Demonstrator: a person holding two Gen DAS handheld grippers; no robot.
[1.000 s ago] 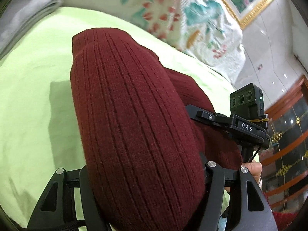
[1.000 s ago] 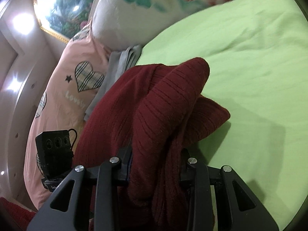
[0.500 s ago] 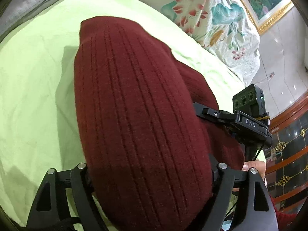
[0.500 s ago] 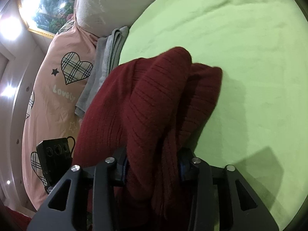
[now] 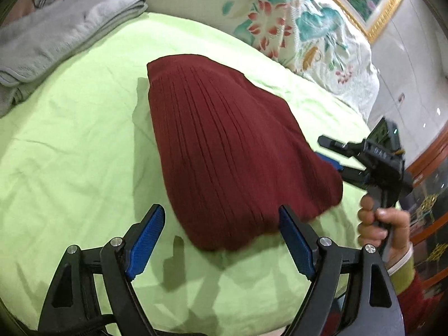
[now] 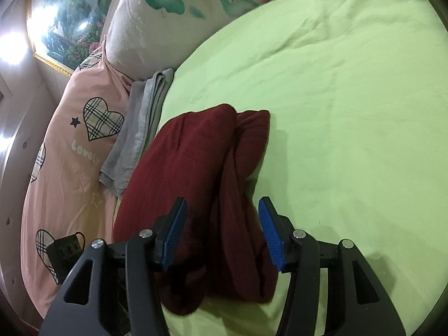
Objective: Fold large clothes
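Note:
A dark red ribbed sweater [image 5: 224, 145] lies folded in a thick bundle on the green bed sheet [image 5: 70, 154]. My left gripper [image 5: 221, 224] stands open at the sweater's near edge, its blue pads [image 5: 148, 235] wide apart and not pressing the knit. In the right wrist view the sweater [image 6: 196, 168] runs between the jaws of my right gripper [image 6: 222, 232], which are opening; its pads [image 6: 270, 232] stand beside the fold without squeezing it. The right gripper [image 5: 326, 152] also shows in the left wrist view at the sweater's far right edge, held by a hand [image 5: 378, 224].
A folded grey towel [image 5: 56, 36] lies at the sheet's edge, close to the sweater [image 6: 140, 128]. A floral pillow [image 5: 294, 28] and a pink quilt with plaid hearts [image 6: 70, 154] border the bed. A wooden cabinet [image 5: 431, 168] stands at the right. Green sheet [image 6: 350, 112] spreads to the right.
Both grippers held the sweater raised; now both have opened and let it go. The sweater has sunk onto the sheet, and the left gripper has drawn back from it.

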